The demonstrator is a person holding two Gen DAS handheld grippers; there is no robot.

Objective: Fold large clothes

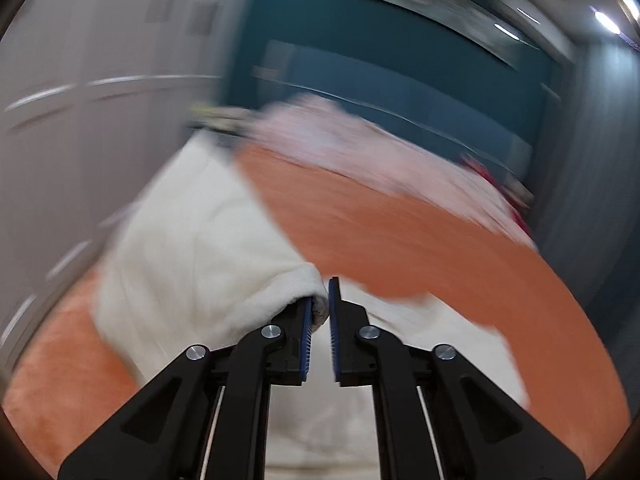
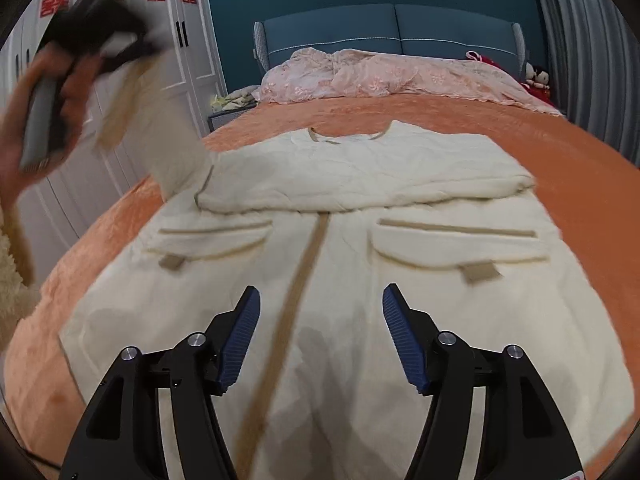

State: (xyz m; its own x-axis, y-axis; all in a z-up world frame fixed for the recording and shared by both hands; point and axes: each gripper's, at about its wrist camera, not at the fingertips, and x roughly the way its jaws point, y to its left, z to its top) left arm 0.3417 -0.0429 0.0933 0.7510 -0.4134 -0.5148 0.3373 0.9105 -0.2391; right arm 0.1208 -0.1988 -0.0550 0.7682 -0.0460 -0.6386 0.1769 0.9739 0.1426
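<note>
Only the right wrist view shows the cream padded jacket with tan zip and flap pockets (image 2: pixel 320 264) spread flat on the orange bedspread (image 2: pixel 580 168), one sleeve (image 2: pixel 160 120) lifted. The left gripper (image 1: pixel 321 308) is clamped on cream sleeve fabric. The right gripper (image 2: pixel 321 340) hovers above the jacket front, jaws apart, empty.

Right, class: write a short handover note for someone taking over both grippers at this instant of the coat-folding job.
Left gripper: shut on the cuff of the cream fleece coat's sleeve, lifted off the bed.
Right gripper: open, empty, hovering over the coat's lower front.
Cream fleece coat: flat, front up, on the orange bedspread, collar toward the blue headboard.
Done: the other sleeve looks folded across the chest.
Left: lay the held sleeve across, then fold the body.
</note>
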